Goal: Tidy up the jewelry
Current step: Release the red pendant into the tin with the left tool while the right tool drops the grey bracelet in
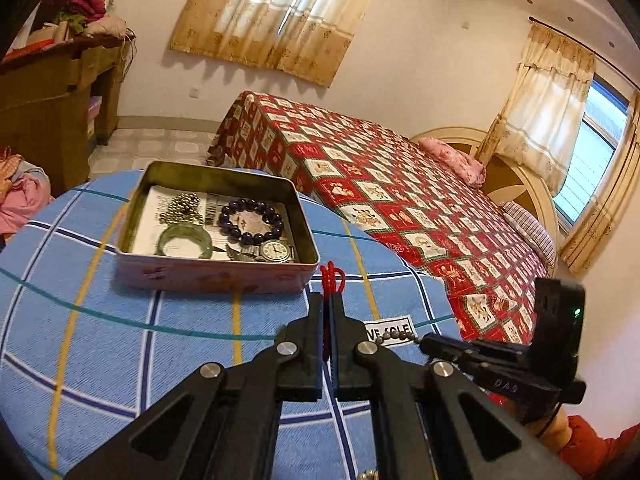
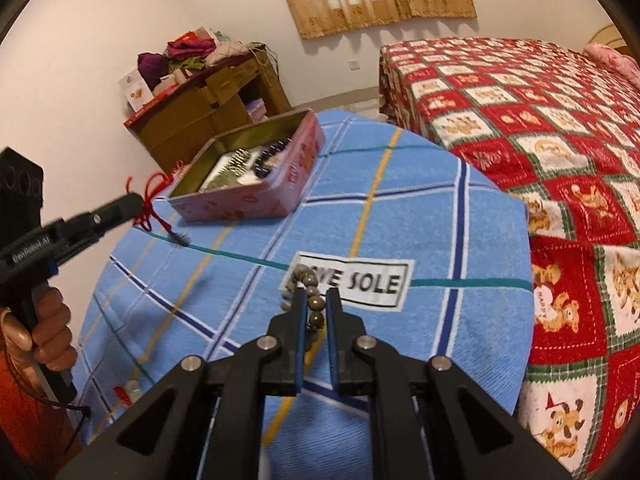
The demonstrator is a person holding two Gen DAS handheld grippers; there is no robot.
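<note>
Red cord (image 1: 331,278) pinched in closed left gripper (image 1: 330,300); right gripper (image 2: 316,300) clamps bead string (image 2: 310,300). Risk: dangling cord snags tin (image 1: 216,276) rim, slips out.

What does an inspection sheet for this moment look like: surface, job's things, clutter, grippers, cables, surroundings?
Surface: blue checked cloth with a printed label.
Job's things: open tin holds a ball chain, dark bead bracelet, green bangle and watch; a red cord and a brown bead string are outside it.
Clutter: small red-tied item near the cloth's edge.
Grippers: left gripper shut on the red cord; right gripper shut on the bead string.
Cables: thin dark cord below the left hand.
Surroundings: bed, curtains, cabinet piled with cloth.
</note>
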